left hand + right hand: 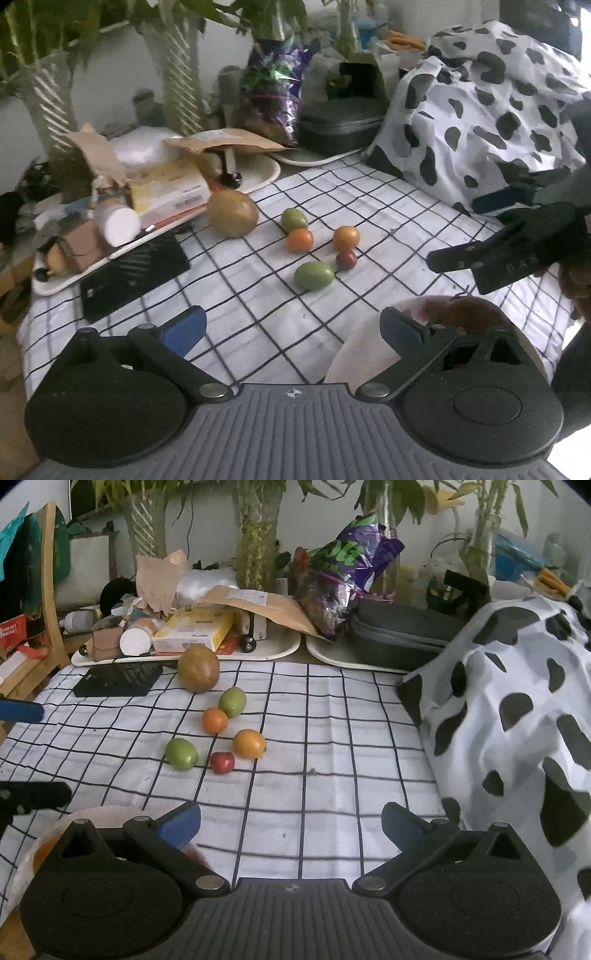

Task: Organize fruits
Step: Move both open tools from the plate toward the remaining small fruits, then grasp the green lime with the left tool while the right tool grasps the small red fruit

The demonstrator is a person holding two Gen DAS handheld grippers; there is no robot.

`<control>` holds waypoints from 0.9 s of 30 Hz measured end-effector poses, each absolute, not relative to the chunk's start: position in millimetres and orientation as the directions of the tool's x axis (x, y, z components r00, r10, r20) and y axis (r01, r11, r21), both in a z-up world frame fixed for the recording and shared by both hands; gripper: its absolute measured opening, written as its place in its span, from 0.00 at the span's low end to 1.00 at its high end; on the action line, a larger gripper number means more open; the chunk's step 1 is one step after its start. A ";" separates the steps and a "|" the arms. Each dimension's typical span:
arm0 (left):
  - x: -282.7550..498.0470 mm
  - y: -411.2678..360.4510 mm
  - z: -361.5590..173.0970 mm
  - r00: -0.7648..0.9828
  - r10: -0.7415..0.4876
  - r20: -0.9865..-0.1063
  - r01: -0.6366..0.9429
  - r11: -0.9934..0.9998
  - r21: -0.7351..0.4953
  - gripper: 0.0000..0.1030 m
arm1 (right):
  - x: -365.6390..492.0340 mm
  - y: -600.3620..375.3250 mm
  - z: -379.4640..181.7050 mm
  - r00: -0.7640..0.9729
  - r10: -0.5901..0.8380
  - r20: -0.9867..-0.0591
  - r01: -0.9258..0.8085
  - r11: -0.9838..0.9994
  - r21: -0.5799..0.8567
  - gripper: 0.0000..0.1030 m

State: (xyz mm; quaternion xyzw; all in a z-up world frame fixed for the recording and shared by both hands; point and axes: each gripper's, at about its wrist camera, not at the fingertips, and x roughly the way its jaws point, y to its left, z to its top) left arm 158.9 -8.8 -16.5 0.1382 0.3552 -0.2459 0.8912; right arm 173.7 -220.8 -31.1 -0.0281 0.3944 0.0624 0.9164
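Left tongs [293, 326]: released, blue-padded fingers spread wide, nothing between them; held low over the near part of the cloth.
Right tongs [291, 821]: released, fingers wide apart, empty; also seen in the left wrist view as a dark body with a blue pad at the right edge.
Surface: counter under a white cloth with a black grid pattern [332, 738].
Large round brown fruit [198, 668]: far side of the cloth, just beside the cream tray's front edge.
Far green oval fruit [232, 702]: touching the small orange round fruit [214, 720] just nearer the camera.
Yellow-orange round fruit [249, 743]: right of centre in the cluster, close to the small red fruit [222, 763].
Near green oval fruit [181, 753]: left of the red one in the right wrist view, close beside it.
Pale round plate [354, 354]: near edge of the cloth, partly hidden by the left tongs' right finger; a reddish-brown fruit [461, 314] lies on it, outline blurred.
Cream tray [280, 650]: behind the fruit, loaded with a yellow box, brown paper envelope and a white-capped bottle.
Flat black slab [114, 681]: on the cloth, left of the brown fruit.
White fabric with black cow spots [517, 701]: heaped at the right.
Purple foil bag [351, 576]: at the back, among potted plants.
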 end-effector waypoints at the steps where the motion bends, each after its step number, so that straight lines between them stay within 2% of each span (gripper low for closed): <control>1: 163.3 -9.6 -17.9 0.619 -0.350 -0.704 0.545 0.836 0.064 0.99 | 177.9 -220.7 -31.9 0.678 0.091 -0.730 -0.139 0.990 -0.007 1.00; 7: 194.3 -14.7 -26.8 0.558 -0.396 -0.729 0.572 0.820 -0.008 0.98 | 200.4 -222.6 -38.0 0.658 0.093 -0.748 -0.167 0.986 -0.024 1.00; 10: 206.5 -22.5 -32.8 0.537 -0.398 -0.744 0.595 0.803 0.000 0.97 | 210.3 -223.6 -40.9 0.648 0.093 -0.756 -0.181 0.983 -0.034 1.00; 11: 209.5 -25.4 -34.3 0.528 -0.406 -0.746 0.609 0.793 -0.001 0.91 | 213.5 -223.9 -42.1 0.645 0.093 -0.759 -0.185 0.982 -0.037 1.00; 12: 213.5 -28.3 -36.4 0.519 -0.411 -0.749 0.618 0.786 -0.004 0.77 | 216.1 -224.5 -43.0 0.642 0.092 -0.761 -0.189 0.981 -0.040 1.00; 15: 226.6 -35.8 -44.3 0.491 -0.418 -0.764 0.629 0.777 -0.022 0.72 | 224.0 -225.4 -46.6 0.635 0.097 -0.766 -0.203 0.978 -0.044 1.00; 18: 238.9 -40.5 -51.9 0.455 -0.433 -0.778 0.631 0.773 -0.061 0.62 | 230.9 -226.2 -50.8 0.627 0.098 -0.773 -0.215 0.975 -0.050 1.00; 21: 250.5 -42.9 -58.7 0.421 -0.438 -0.794 0.618 0.780 -0.103 0.56 | 235.9 -227.3 -52.5 0.626 0.097 -0.774 -0.225 0.973 -0.060 1.00; 27: 260.8 -46.6 -67.2 0.397 -0.440 -0.806 0.605 0.785 -0.130 0.52 | 244.1 -230.3 -53.9 0.624 0.095 -0.775 -0.230 0.971 -0.067 1.00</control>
